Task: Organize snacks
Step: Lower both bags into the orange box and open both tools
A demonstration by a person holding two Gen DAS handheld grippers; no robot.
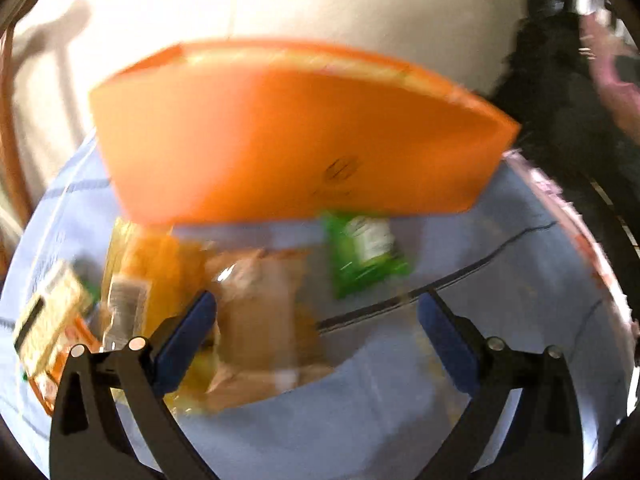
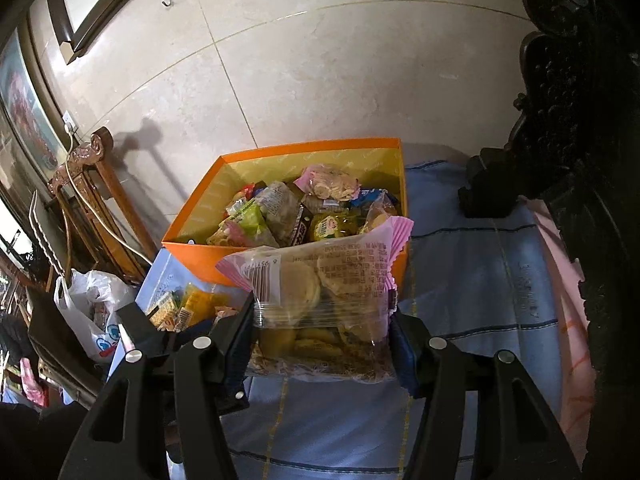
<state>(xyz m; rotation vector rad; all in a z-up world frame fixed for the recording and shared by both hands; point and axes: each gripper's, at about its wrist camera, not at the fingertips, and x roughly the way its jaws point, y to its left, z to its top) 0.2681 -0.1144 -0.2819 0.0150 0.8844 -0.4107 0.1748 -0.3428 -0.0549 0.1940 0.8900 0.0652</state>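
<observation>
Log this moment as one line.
right gripper: shut on cookie pack, short of orange box | left gripper: open, empty, above loose snacks on blue cloth

a home: framed pictures (image 2: pixel 24 112) at left of frame, carved wooden chair (image 2: pixel 86 184), tiled wall (image 2: pixel 320 60), blue cloth (image 2: pixel 472 272), shopping bag (image 2: pixel 94 312) lower left.

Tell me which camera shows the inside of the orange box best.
The right wrist view. It looks down into the open orange box, so the yellow lining and the snack packets heaped inside are sharp and clear. The left wrist view shows the orange box only as a blurred outer wall, with almost nothing visible of its inside.
</observation>
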